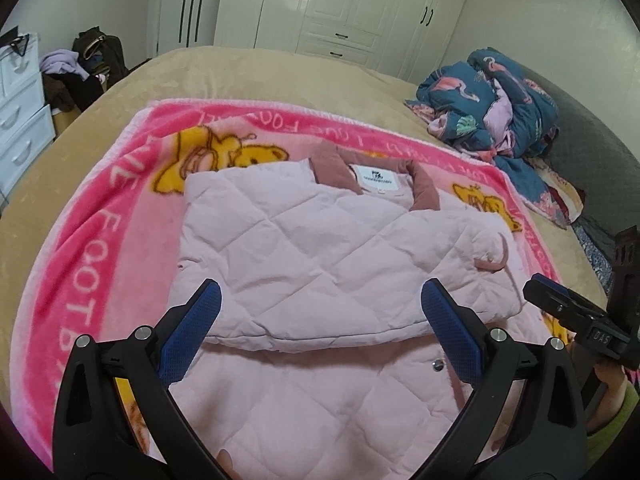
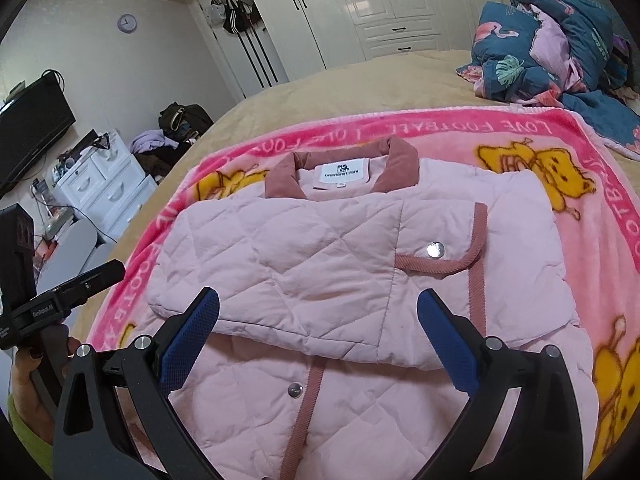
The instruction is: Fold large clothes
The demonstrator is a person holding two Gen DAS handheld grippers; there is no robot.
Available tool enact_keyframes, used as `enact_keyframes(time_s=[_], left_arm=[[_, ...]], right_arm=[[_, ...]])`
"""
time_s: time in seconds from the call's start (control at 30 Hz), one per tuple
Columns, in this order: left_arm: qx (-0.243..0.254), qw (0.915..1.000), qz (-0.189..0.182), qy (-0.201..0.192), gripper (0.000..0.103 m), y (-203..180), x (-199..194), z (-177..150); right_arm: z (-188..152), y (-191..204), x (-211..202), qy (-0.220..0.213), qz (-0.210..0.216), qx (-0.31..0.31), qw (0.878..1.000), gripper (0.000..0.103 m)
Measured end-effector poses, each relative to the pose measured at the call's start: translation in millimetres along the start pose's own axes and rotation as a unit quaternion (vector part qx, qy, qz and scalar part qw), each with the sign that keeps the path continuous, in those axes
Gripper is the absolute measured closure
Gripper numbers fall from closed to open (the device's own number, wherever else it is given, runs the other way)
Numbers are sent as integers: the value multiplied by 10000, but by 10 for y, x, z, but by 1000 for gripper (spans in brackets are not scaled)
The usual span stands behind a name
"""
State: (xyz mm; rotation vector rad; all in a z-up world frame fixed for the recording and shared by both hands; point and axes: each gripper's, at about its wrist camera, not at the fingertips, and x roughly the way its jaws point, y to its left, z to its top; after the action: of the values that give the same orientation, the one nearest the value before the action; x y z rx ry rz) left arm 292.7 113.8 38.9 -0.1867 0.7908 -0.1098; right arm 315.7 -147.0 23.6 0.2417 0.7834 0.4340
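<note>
While fingers (image 1: 208,300) gape, quilted jacket (image 1: 320,248) puffy.

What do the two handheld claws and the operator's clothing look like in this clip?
Both the left claw and the right claw have black plastic arms with silver rivets and blue, dimpled, textured finger pads. Seen from the other camera, each body is black with small white lettering. A yellow-green sleeve shows at the wrist behind each handle.
</note>
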Motion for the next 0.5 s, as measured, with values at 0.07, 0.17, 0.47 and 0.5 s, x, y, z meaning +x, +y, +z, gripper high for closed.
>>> enact_keyframes(time_s=[0.07, 0.17, 0.47, 0.5], left_arm=[[-2, 10000, -5, -45, 9, -1, -50, 10], [-9, 9999, 11, -119, 9, -3, -144, 20], [-28, 9993, 33, -371, 9, -1, -428, 47], [-30, 9992, 31, -392, 9, 1, -458, 49]], right_arm=[[8, 17, -52, -40, 26, 4, 10000, 4], [17, 53, -129, -105, 60, -9, 9999, 4], [15, 90, -355, -349, 135, 51, 9993, 4], [17, 88, -388, -391, 150, 75, 9991, 4]])
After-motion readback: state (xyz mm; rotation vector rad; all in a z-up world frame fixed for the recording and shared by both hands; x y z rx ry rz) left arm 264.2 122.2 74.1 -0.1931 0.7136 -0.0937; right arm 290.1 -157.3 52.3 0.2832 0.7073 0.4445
